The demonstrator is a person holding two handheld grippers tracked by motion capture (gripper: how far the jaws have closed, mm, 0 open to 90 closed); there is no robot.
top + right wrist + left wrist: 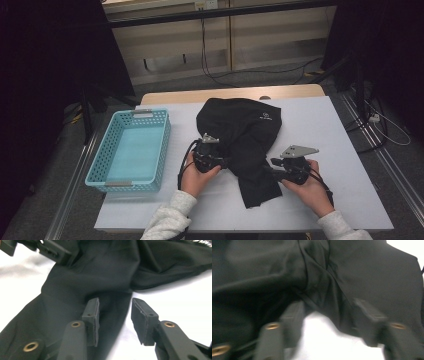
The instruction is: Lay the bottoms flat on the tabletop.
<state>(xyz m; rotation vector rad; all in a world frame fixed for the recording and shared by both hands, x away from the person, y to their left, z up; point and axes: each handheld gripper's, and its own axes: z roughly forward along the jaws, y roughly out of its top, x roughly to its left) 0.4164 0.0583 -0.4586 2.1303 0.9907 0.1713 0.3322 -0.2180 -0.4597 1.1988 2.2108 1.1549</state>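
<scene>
Black garment (240, 135) lies mid-table, right of the basket (131, 150). It looks soft, light, floppy, probably a bit slick. Both grippers, left (210, 159) and right (280, 167), are spread wide at its near strip; I'd pinch the edges there.

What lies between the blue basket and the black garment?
Bare white table, plus the left tongs at the black garment's near edge; the blue basket stands apart, high view.
</scene>
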